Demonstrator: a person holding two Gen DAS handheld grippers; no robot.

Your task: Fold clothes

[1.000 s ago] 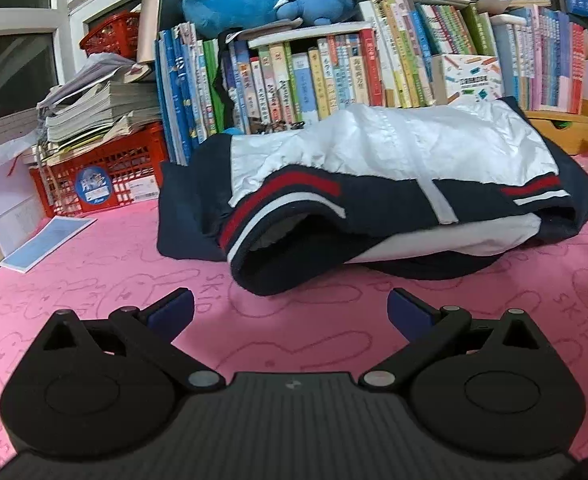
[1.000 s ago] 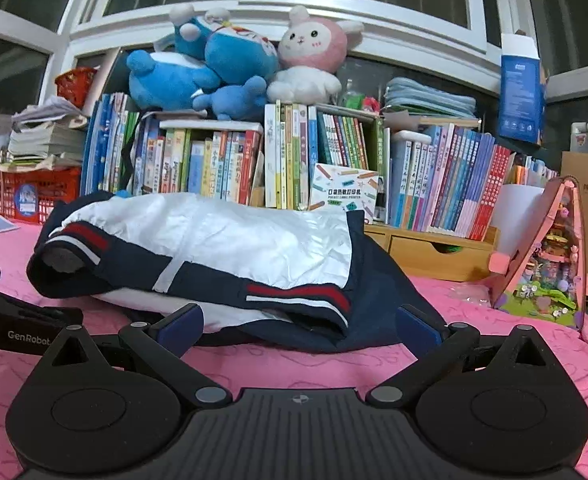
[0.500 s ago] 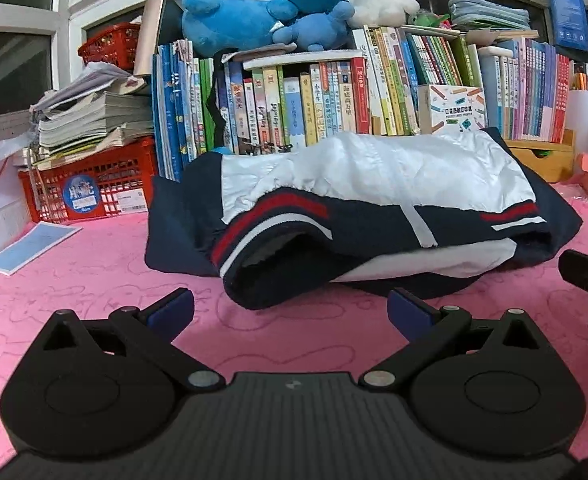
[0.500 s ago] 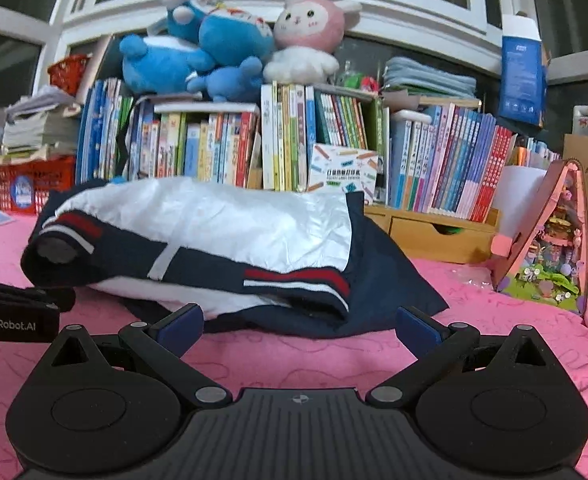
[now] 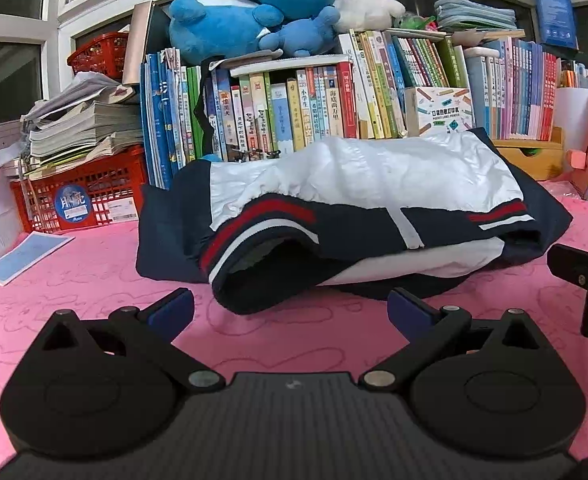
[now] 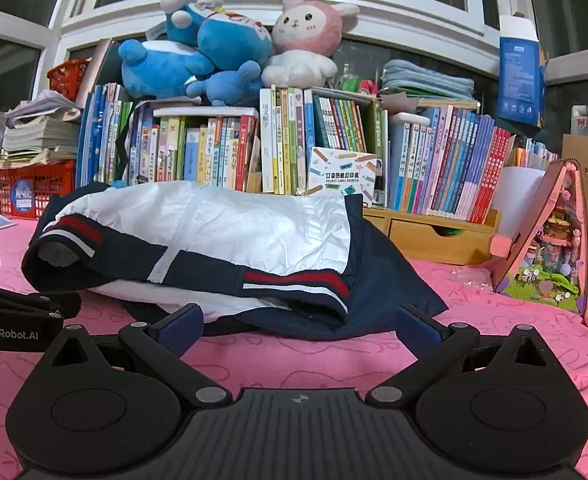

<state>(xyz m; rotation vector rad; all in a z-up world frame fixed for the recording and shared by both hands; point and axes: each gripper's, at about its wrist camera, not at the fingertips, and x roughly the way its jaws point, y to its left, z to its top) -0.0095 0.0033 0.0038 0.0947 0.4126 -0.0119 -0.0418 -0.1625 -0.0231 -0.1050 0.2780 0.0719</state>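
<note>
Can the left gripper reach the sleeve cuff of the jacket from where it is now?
Probably yes. The left gripper is open, and only bare pink cloth lies between it and the cuff.

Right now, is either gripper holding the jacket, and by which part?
Nothing is held. The left gripper and right gripper are open, short of the jacket.

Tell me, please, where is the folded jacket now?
The folded jacket lies on the pink cloth at the centre of both views, in front of the row of books, just beyond the open left tool and right tool.
</note>
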